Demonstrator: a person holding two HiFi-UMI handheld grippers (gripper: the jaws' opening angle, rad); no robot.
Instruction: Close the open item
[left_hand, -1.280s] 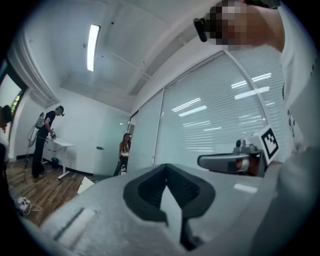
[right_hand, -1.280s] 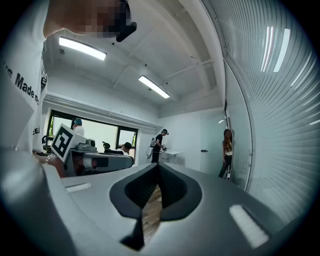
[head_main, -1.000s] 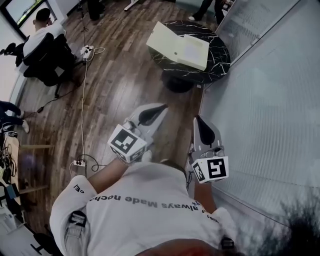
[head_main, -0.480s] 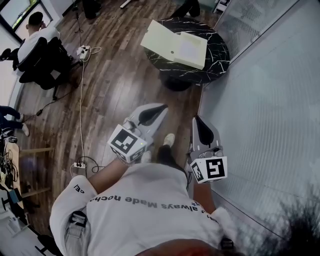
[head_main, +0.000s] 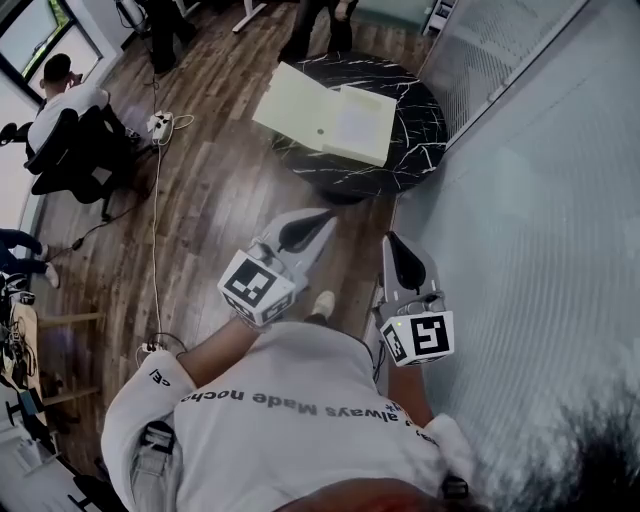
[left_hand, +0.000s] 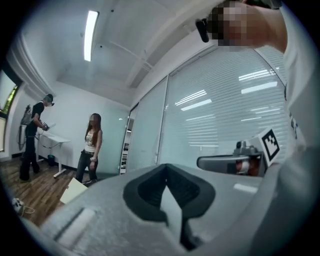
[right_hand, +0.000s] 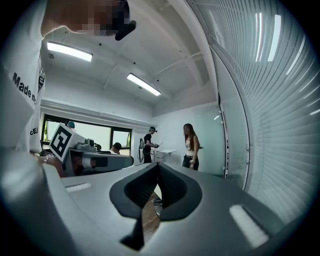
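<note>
Head view, looking steeply down: a person stands on a wood floor (head_main: 220, 200), holding both grippers at waist height, side by side but apart. The left gripper (head_main: 324, 214) has its jaws pressed together with nothing between them. The right gripper (head_main: 391, 238) is likewise closed and empty. Ahead, well apart from both, is a round black marble table (head_main: 405, 165). An open pale box (head_main: 325, 120) lies spread flat on it, and the box's left flap reaches past the table's rim. Bare floor lies between the person and the table. A frosted glass wall (head_main: 520, 200) runs close along the right side. A white cable (head_main: 155, 230) trails down the left, near a seated person (head_main: 70, 110).
</note>
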